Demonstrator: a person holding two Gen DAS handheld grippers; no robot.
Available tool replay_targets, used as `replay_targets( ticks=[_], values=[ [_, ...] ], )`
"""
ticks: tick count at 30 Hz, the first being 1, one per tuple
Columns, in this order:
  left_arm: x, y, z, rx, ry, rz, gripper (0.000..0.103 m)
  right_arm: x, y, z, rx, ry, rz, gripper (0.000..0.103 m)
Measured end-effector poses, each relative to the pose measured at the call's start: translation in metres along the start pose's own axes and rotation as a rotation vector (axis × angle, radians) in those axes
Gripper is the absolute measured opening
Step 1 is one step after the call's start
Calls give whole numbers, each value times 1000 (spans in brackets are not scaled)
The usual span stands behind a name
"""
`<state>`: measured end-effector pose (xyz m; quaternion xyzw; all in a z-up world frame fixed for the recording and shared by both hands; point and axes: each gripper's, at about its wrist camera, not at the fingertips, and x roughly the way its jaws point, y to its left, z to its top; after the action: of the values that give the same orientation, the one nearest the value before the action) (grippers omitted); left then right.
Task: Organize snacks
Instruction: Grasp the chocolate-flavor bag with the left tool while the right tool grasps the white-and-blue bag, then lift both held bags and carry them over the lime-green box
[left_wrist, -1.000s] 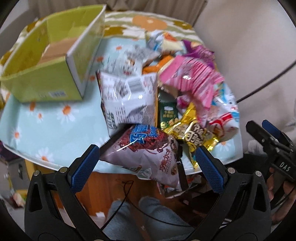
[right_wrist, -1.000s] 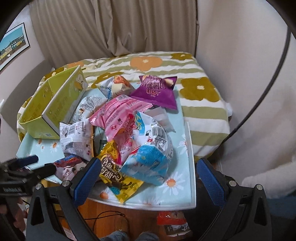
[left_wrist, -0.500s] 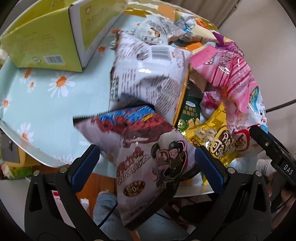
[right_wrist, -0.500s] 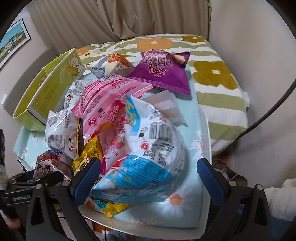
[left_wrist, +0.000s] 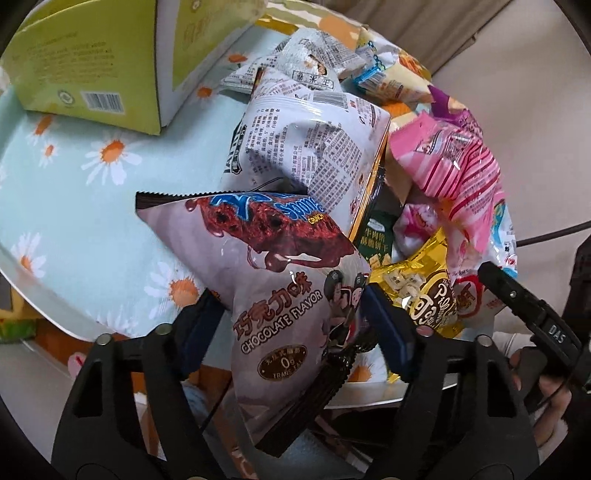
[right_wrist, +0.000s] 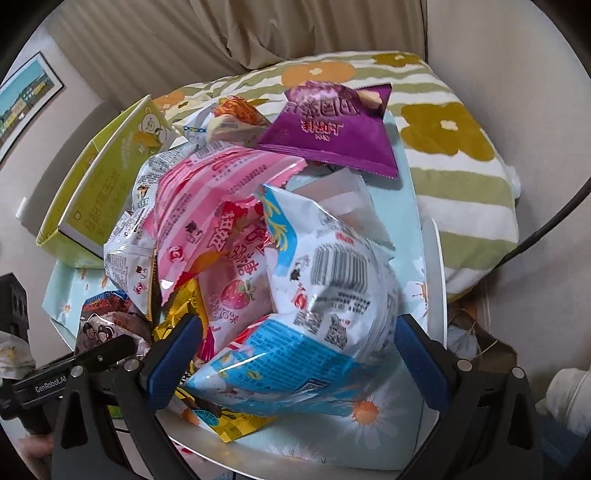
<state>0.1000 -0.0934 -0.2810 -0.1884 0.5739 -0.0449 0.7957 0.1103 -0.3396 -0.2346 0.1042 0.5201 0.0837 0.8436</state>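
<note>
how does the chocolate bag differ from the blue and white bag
The chocolate bag is mauve with brown print and English flavour text; the blue and white bag shows barcodes. The left tool is shut on the chocolate bag, while the right tool only straddles the blue and white bag, open. Both are puffed snack packets at the pile's near edge.

Chocolate snack bag (left_wrist: 284, 295): "CHOCOLATE FLAVOR", "CRUNCH", and a round seal reading "0g TRANS FAT". Right tongs (left_wrist: 554, 334), seen from the left wrist: "DAS". Left tongs (right_wrist: 51, 380), seen from the right wrist: "GenRobot.AI".
</note>
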Motion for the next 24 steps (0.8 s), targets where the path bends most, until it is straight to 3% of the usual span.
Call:
replay_targets(
  ticks=[3,7,10,24],
  values=[
    [-2,4,-1,-21,-17,-22,67,6,-7,-1,32,21,21,102],
    [-4,5,-4,-21,-31,-38,66,9,-10,-2,44,22,57,86],
    [-3,5,-5,-18,-40,-43,65,6,-5,-3,17,13,48,81],
    [-42,13,-20,15,-125,-75,63,-17,-1,-6,30,-42,30,79]
  ],
)
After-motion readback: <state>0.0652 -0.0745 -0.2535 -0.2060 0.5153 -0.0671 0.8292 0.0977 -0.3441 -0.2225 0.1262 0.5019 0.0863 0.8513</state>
